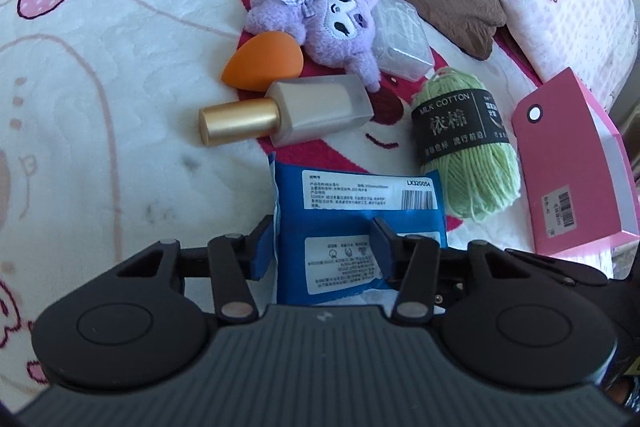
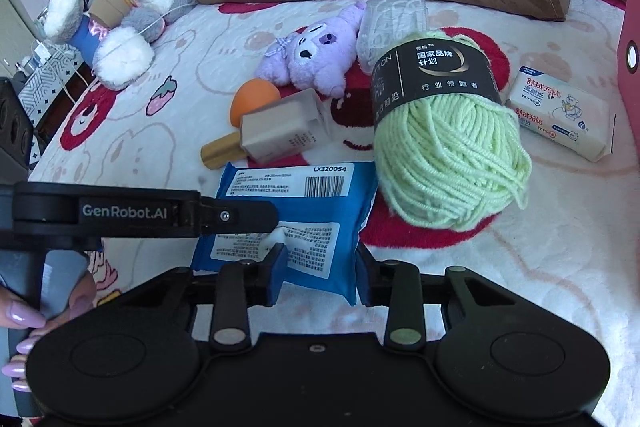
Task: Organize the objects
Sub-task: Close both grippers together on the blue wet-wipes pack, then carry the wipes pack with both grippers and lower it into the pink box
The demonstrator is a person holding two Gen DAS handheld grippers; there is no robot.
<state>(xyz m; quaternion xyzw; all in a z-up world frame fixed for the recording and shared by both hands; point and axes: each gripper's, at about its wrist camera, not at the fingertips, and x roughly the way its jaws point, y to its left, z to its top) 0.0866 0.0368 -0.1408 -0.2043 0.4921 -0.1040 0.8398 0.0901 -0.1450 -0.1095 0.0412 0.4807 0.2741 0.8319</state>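
Fluffy white blanket [image 1: 120,75] with strawberries; both grippers, left [image 1: 320,247] and right [image 2: 320,267], squeezing 1 blue packet [image 1: 352,203]

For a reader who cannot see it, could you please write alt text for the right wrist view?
The right gripper closes on the near right corner of a blue wipes pack lying on a cartoon-print blanket, while the left gripper reaches over its left side. Behind lie a green yarn ball, foundation bottle, orange makeup sponge and purple plush.
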